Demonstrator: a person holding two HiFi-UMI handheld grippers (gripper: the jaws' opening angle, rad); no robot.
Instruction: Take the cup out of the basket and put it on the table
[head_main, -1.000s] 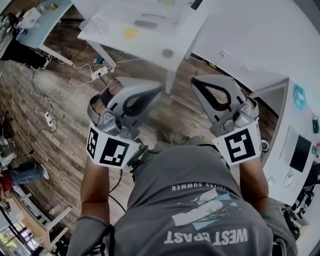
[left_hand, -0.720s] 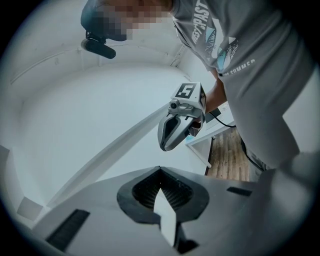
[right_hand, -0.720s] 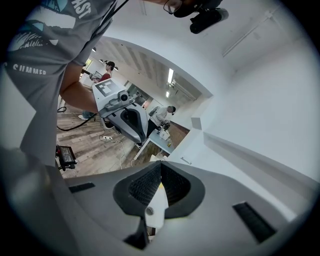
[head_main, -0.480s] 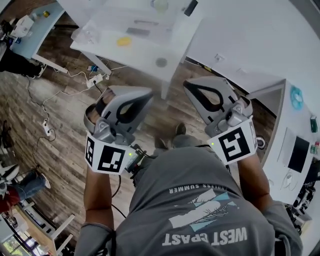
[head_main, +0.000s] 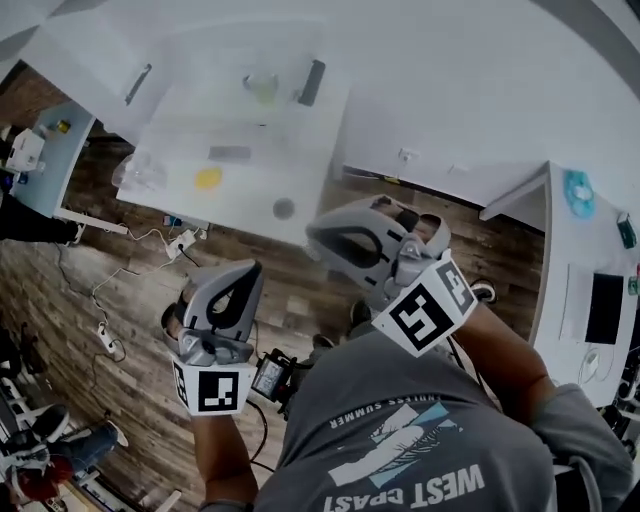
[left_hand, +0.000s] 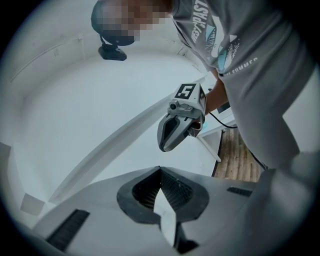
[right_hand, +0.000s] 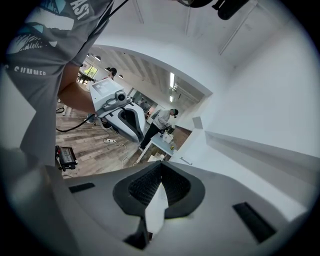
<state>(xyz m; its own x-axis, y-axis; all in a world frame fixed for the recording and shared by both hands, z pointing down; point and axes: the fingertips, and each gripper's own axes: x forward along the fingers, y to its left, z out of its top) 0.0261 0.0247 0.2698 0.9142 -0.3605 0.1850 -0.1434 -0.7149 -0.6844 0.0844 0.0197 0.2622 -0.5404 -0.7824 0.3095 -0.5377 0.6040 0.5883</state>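
Gripper positions, head view: left gripper (head_main: 244, 272) and right gripper (head_main: 320, 235) held over the floor (head_main: 130, 290), white surface (head_main: 180, 150) ahead of them, right nearer. No basket or cup identifiable there. Left gripper view: jaws together, empty. Right gripper view: likewise. Forward approach judged next.

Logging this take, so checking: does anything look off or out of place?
Nothing spilled or broken. The odd part: the left claw and the right claw are both shut on nothing, held in the air short of the white table, and no basket or cup can be made out.
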